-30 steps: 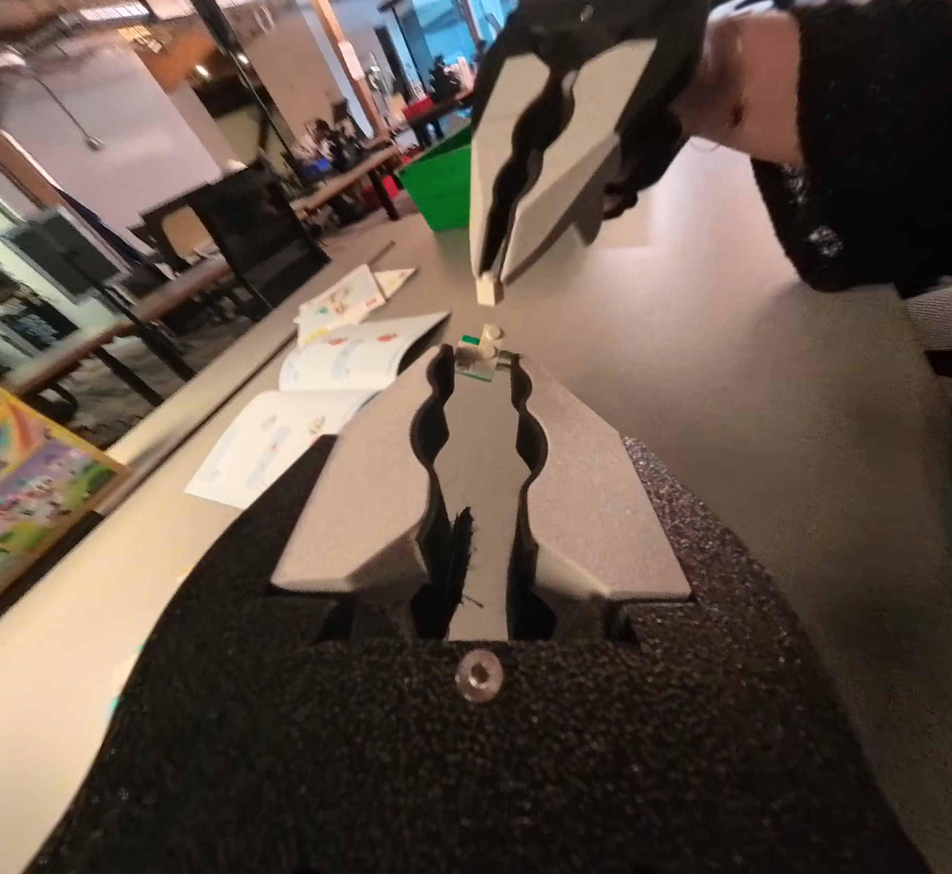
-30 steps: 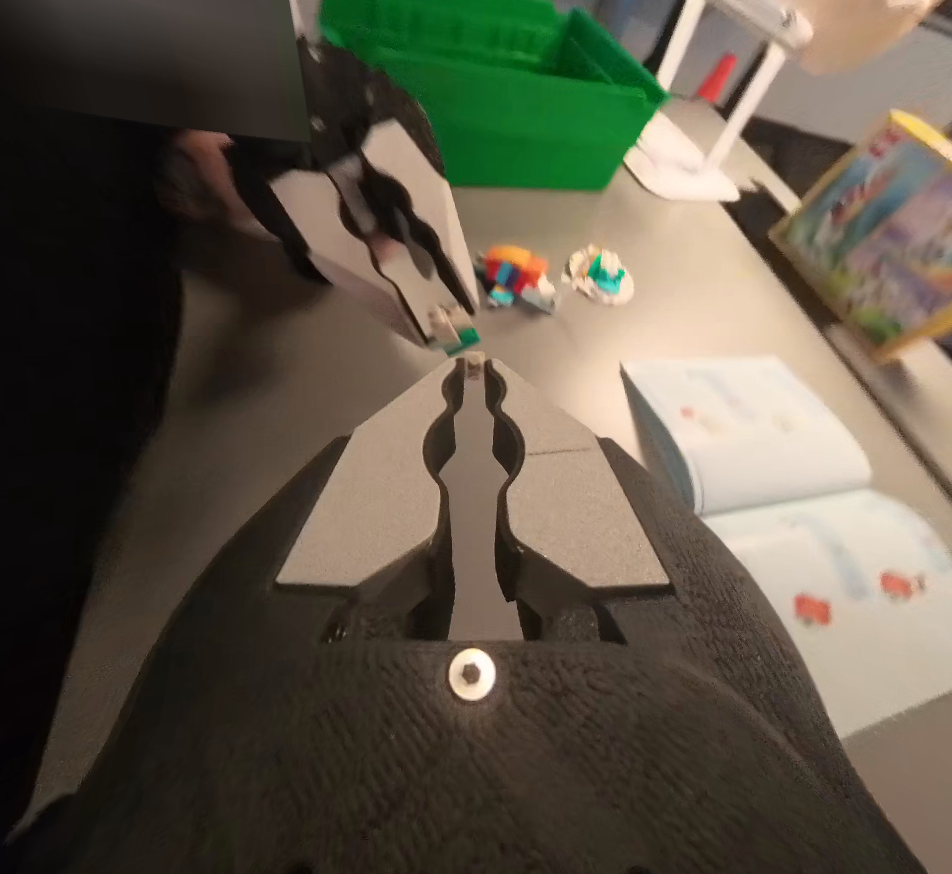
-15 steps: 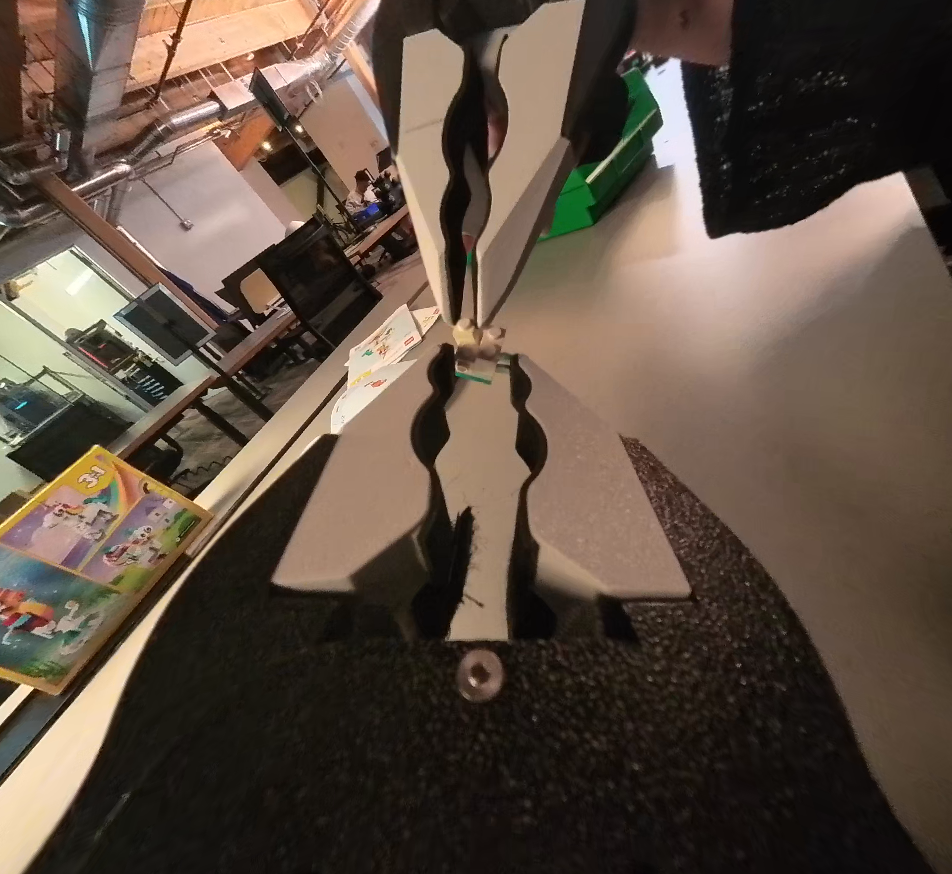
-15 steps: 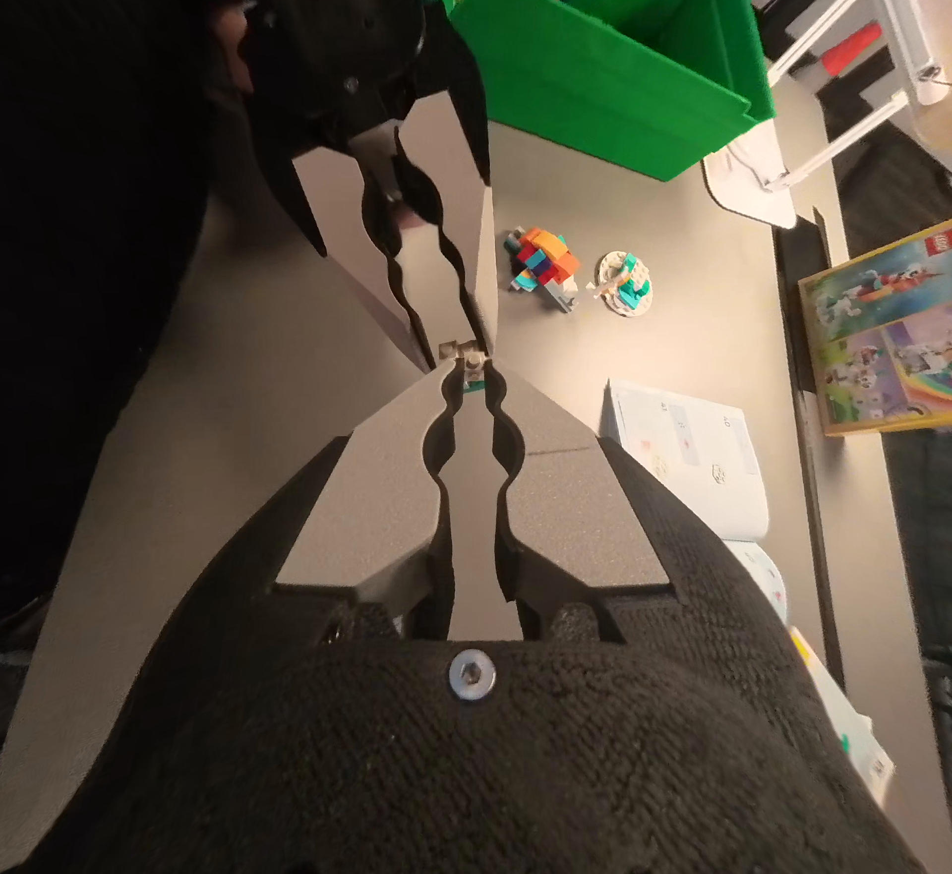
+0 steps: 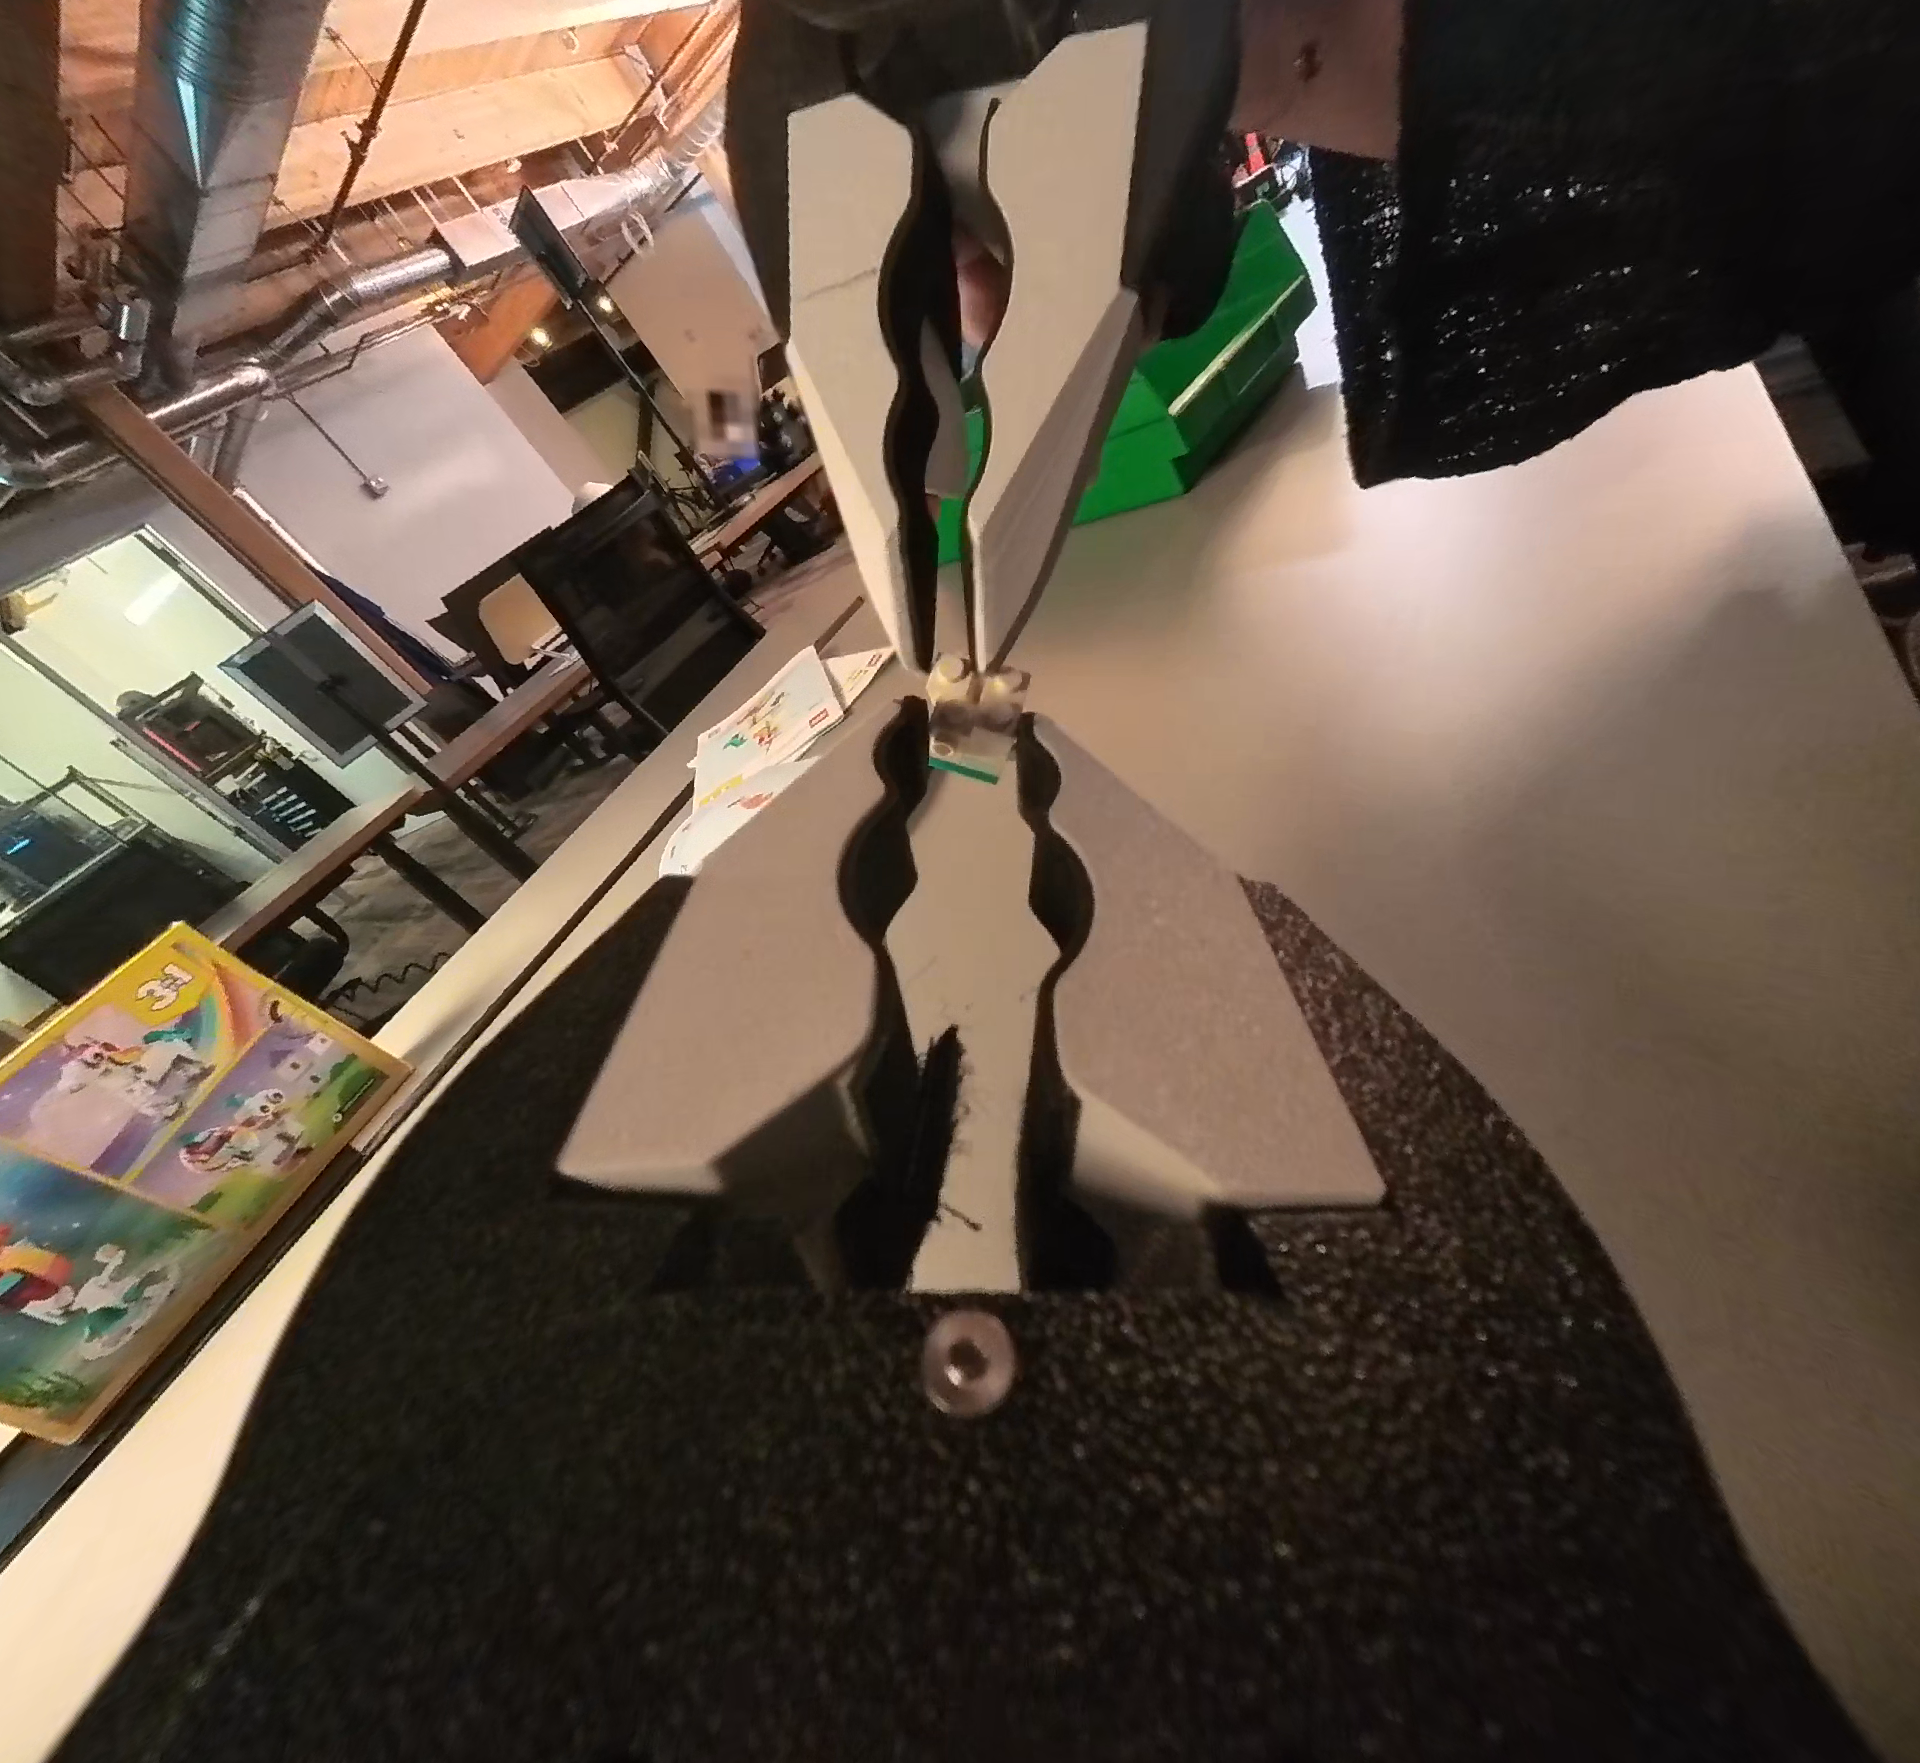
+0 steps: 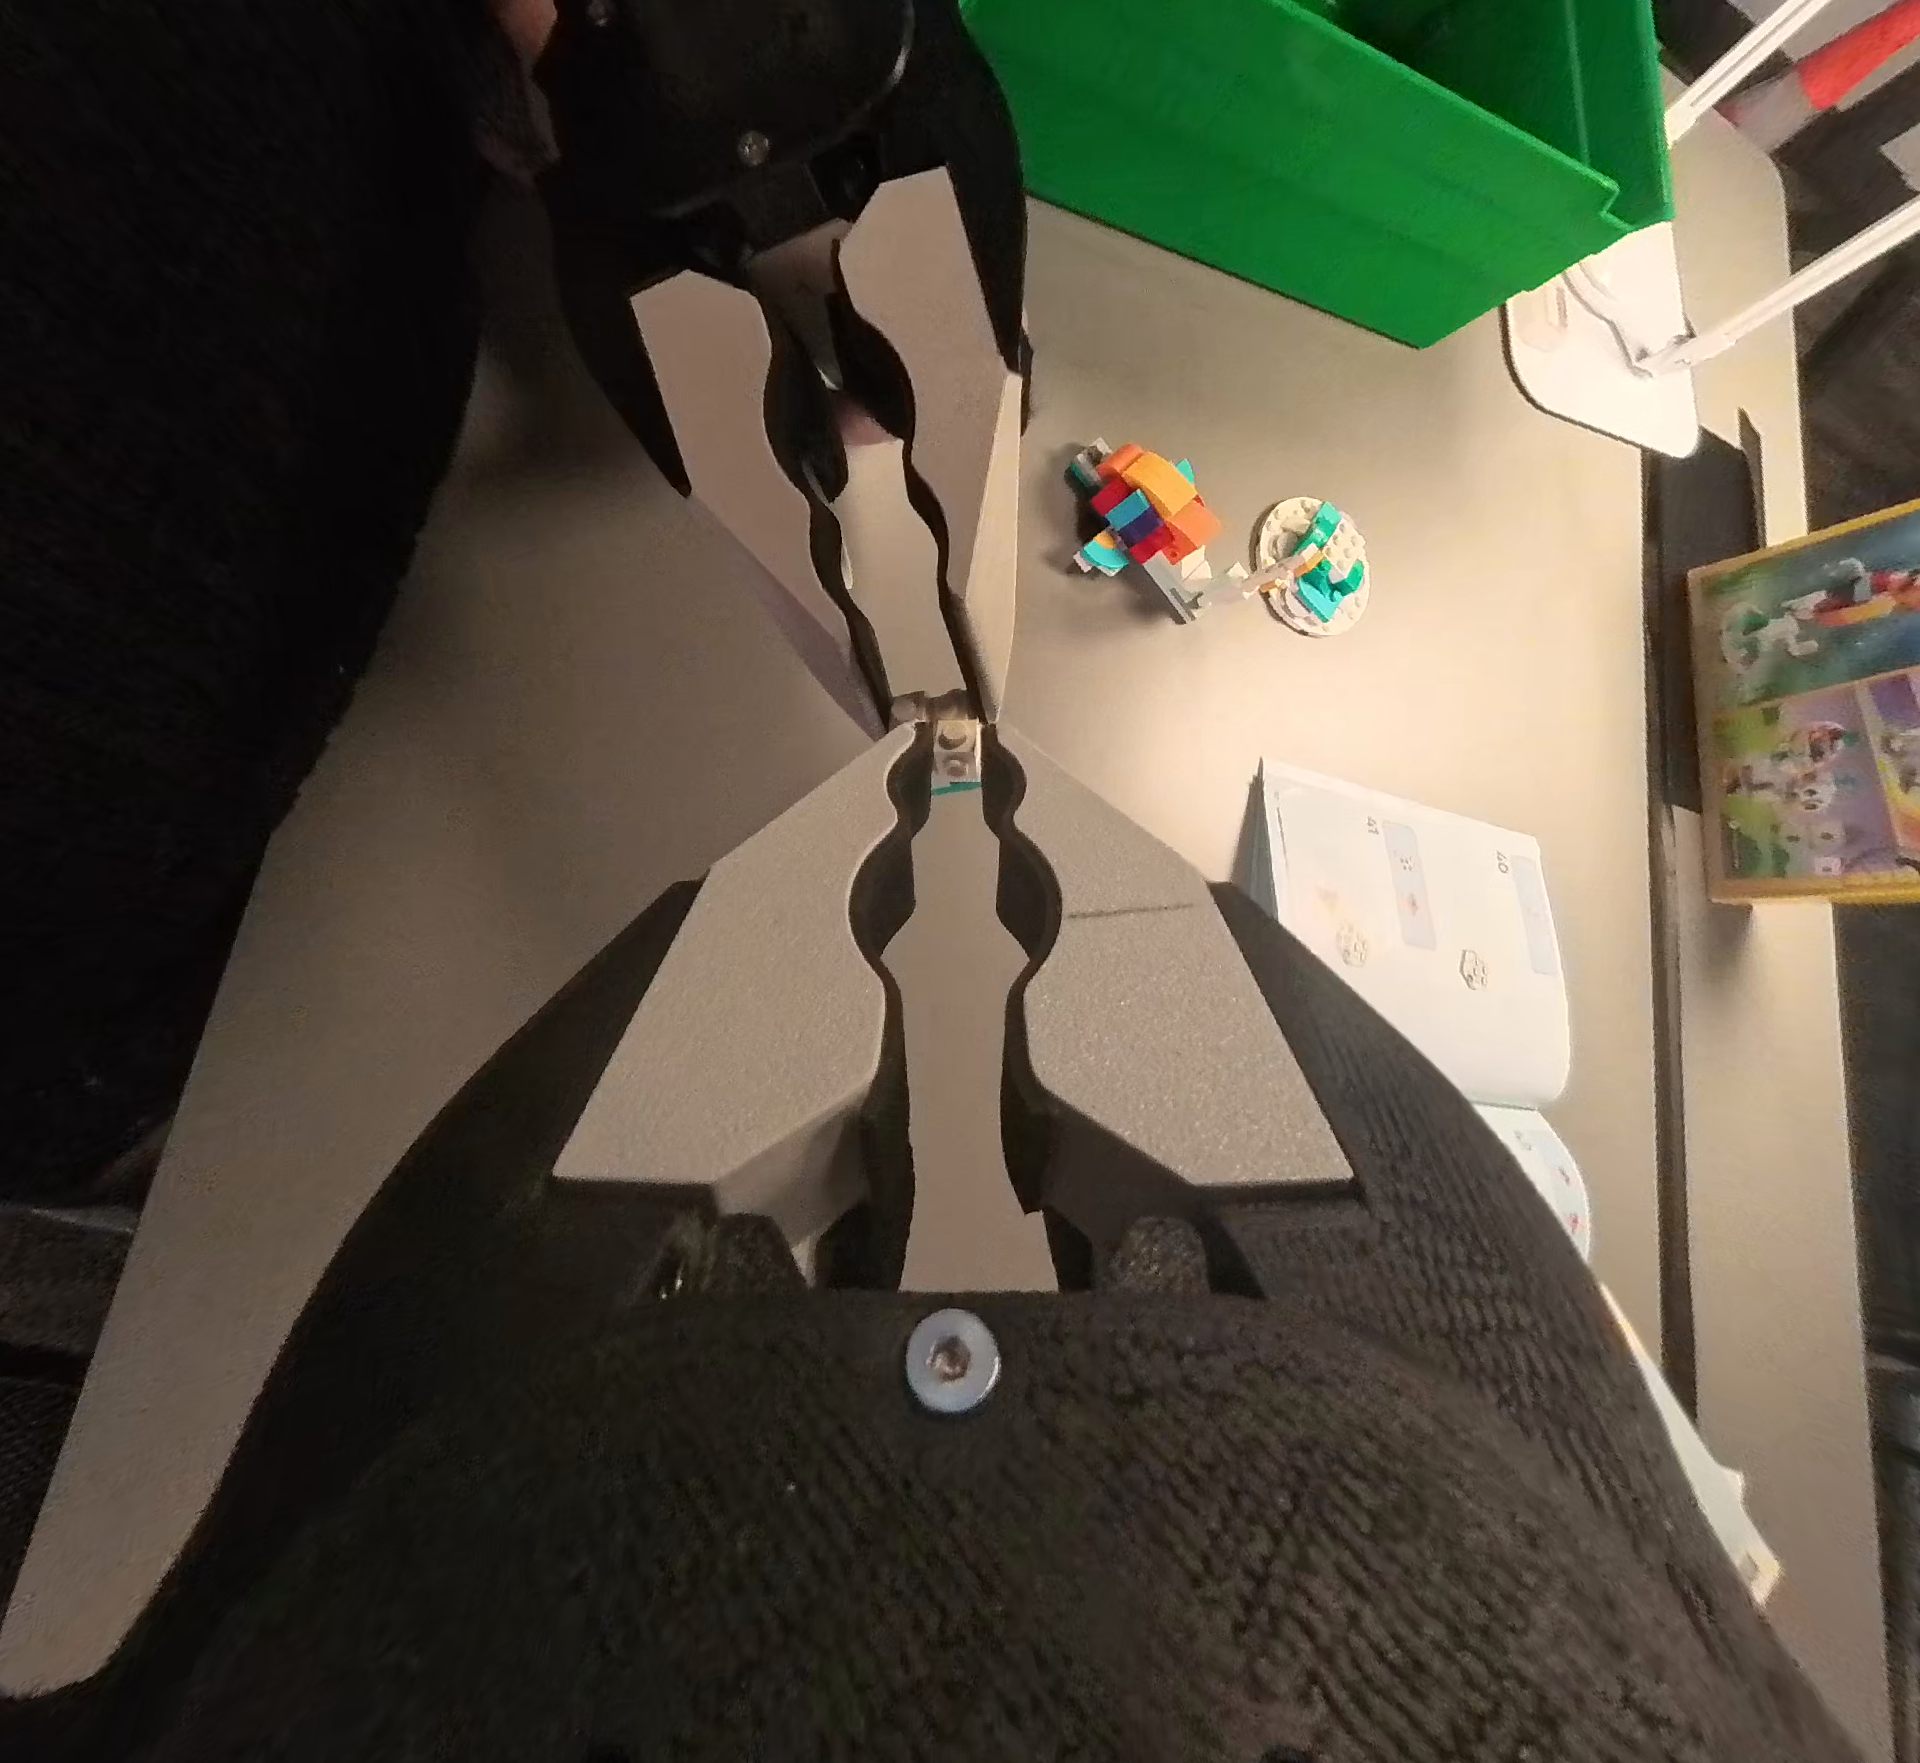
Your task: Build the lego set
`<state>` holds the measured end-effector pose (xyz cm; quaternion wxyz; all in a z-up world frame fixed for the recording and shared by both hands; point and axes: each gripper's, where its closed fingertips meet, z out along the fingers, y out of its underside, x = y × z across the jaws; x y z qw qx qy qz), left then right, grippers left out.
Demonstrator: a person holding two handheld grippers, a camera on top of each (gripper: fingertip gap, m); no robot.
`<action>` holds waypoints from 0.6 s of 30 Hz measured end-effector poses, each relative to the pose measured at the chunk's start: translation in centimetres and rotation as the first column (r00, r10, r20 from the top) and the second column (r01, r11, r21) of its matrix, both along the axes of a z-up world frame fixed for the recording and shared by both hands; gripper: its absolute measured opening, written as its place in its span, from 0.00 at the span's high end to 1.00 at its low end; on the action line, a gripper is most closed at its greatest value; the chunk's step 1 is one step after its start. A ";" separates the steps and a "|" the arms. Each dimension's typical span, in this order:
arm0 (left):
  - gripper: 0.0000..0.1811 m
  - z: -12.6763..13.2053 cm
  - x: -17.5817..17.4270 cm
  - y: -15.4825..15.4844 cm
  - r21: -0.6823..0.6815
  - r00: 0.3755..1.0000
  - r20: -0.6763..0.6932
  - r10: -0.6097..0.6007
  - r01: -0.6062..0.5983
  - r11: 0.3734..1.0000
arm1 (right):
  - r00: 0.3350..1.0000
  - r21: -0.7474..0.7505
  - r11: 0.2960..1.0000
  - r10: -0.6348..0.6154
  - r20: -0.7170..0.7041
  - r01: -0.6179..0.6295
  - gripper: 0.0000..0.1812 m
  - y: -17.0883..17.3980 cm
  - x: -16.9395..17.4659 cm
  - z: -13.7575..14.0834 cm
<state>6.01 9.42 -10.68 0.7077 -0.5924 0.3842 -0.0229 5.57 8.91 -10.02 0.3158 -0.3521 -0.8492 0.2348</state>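
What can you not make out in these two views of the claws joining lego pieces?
- Whether the small piece is seated on the white-and-teal piece: both views, too small, claw tips cover the joint.
- Bin contents: right wrist view, walls hide most; the top edge cuts it off.
- Booklet: the right claw body covers its lower pages.
- Box: cut by the right edge.
- Left claw grip depth: fingers hide it.

green bin (image 6: 1299, 103) cut off at top, set box (image 6: 1818, 705) cropped at right edge
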 end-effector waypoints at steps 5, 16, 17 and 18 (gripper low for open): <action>0.92 0.7 0.1 -0.4 0.021 0.999 0.039 -0.029 0.028 0.999 | 1.000 -0.043 0.999 0.015 -0.026 -0.016 0.96 -0.4 0.0 0.7; 0.92 1.5 0.3 -1.1 0.077 0.997 0.056 -0.055 0.050 0.996 | 0.997 -0.113 0.994 0.006 -0.070 -0.014 0.92 -0.7 0.1 1.7; 0.92 1.6 0.2 -1.1 0.085 0.997 0.056 -0.050 0.045 0.995 | 0.997 -0.124 0.992 -0.005 -0.078 -0.004 0.91 -0.7 0.1 1.8; 0.92 1.7 0.1 -1.1 0.095 0.997 0.058 -0.040 0.035 0.995 | 0.996 -0.146 0.989 -0.022 -0.090 0.009 0.90 -0.6 0.1 2.0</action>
